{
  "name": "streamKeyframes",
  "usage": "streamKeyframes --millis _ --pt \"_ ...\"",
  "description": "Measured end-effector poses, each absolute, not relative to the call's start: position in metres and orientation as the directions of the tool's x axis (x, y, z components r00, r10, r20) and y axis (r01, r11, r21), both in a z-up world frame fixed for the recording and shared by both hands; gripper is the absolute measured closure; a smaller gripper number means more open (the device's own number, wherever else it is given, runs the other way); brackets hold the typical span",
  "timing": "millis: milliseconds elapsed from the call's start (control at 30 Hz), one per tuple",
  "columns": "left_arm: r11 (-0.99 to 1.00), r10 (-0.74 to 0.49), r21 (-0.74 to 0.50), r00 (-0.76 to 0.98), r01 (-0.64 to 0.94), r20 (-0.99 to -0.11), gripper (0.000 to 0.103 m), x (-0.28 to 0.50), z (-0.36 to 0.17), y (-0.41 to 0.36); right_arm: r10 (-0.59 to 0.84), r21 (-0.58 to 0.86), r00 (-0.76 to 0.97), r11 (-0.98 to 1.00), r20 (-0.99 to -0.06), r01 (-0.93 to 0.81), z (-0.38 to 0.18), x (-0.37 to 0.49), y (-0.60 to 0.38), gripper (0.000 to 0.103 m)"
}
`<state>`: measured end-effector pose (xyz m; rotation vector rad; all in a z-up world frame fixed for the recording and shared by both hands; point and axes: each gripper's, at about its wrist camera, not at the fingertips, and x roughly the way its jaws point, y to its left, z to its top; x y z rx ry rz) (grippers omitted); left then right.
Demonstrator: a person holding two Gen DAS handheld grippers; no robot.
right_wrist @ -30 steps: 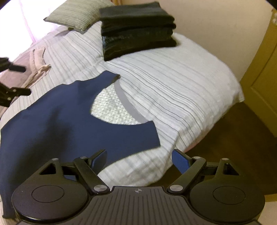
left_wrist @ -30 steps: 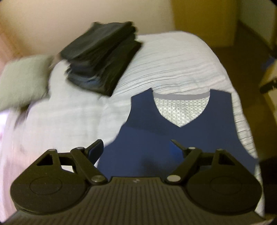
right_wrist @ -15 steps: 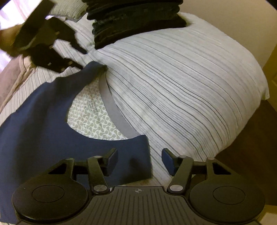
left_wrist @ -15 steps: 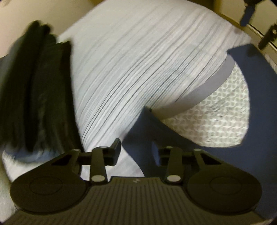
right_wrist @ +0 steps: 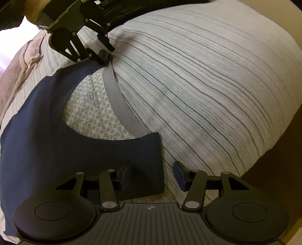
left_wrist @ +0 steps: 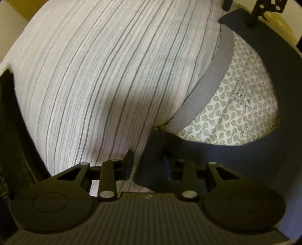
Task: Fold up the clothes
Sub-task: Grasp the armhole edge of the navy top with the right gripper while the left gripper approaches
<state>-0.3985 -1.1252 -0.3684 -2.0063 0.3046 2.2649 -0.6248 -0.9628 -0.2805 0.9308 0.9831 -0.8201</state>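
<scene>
A navy sleeveless vest (right_wrist: 41, 143) with a grey neckband (right_wrist: 120, 105) and a patterned lining lies flat on the striped bedcover (right_wrist: 207, 84). My right gripper (right_wrist: 152, 175) is open low over the near shoulder strap; its left finger is over the navy cloth and its right finger over the bedcover. My left gripper (left_wrist: 148, 165) is open at the other shoulder strap (left_wrist: 152, 148), whose tip lies between its fingers. The right wrist view shows that left gripper (right_wrist: 106, 53) at the strap's far tip. The right gripper's fingers (left_wrist: 264, 9) show at the top right of the left wrist view.
A stack of dark folded clothes (left_wrist: 7, 132) sits on the bed to the left of the left gripper. A beige cloth (right_wrist: 24, 62) lies at the bed's left side. The bed's edge drops to a brown floor (right_wrist: 273, 179) on the right.
Both grippers have come down close onto the vest's two shoulder straps. Their fingers stand narrower than a second ago. The vest itself has not moved.
</scene>
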Motion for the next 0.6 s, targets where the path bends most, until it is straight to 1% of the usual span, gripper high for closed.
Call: streamKeyframes --millis 67,133,167,200,233,267,300,333,400,533,600 --pt "-0.973 -0.052 0.078 -0.123 -0.216 -0.991 0.087 -0.397 -0.37 -1.125 -0.14 0.28 0.349 0.362 -0.927 0.889 -0.283 -0.627 -0.966 0.05" --pt "-0.971 -0.046 0.073 -0.119 -0.226 -0.992 0.091 -0.396 -0.371 -1.125 -0.133 0.304 0.364 0.335 -0.922 0.892 -0.285 -0.631 -0.97 0.056" --pt "-0.971 -0.047 0.073 -0.119 -0.228 -0.992 0.092 -0.396 -0.371 -1.125 -0.127 0.32 0.375 0.321 -0.918 0.891 -0.286 -0.633 -0.971 0.063" --pt "-0.971 -0.054 0.08 -0.122 -0.225 -0.991 0.094 -0.394 -0.37 -1.124 -0.119 0.343 0.39 0.296 -0.913 0.892 -0.288 -0.636 -0.973 0.073" --pt "-0.971 -0.062 0.089 -0.127 -0.223 -0.99 0.096 -0.391 -0.37 -1.122 -0.113 0.359 0.4 0.271 -0.91 0.893 -0.289 -0.638 -0.974 0.078" --pt "-0.97 -0.073 0.102 -0.132 -0.222 -0.989 0.098 -0.389 -0.37 -1.119 -0.108 0.374 0.409 0.246 -0.906 0.894 -0.29 -0.641 -0.975 0.091" --pt "-0.969 -0.085 0.114 -0.138 -0.22 -0.987 0.099 -0.387 -0.368 -1.117 -0.108 0.387 0.417 0.225 -0.902 0.894 -0.289 -0.644 -0.976 0.101" --pt "-0.968 -0.099 0.13 -0.147 -0.214 -0.984 0.102 -0.384 -0.365 -1.115 -0.108 0.399 0.426 0.203 -0.898 0.894 -0.288 -0.647 -0.977 0.101" --pt "-0.966 -0.128 0.16 -0.165 -0.202 -0.978 0.103 -0.377 -0.359 -1.111 -0.118 0.417 0.442 0.19 -0.889 0.889 -0.28 -0.648 -0.976 0.102" --pt "-0.958 -0.198 0.234 -0.213 -0.164 -0.957 0.103 -0.353 -0.328 -1.094 -0.122 0.465 0.505 0.255 -0.854 0.848 -0.246 -0.636 -0.967 0.102" --pt "-0.952 -0.239 0.275 -0.233 -0.136 -0.943 0.103 -0.338 -0.305 -1.079 -0.109 0.49 0.545 0.319 -0.831 0.811 -0.225 -0.623 -0.959 0.102"
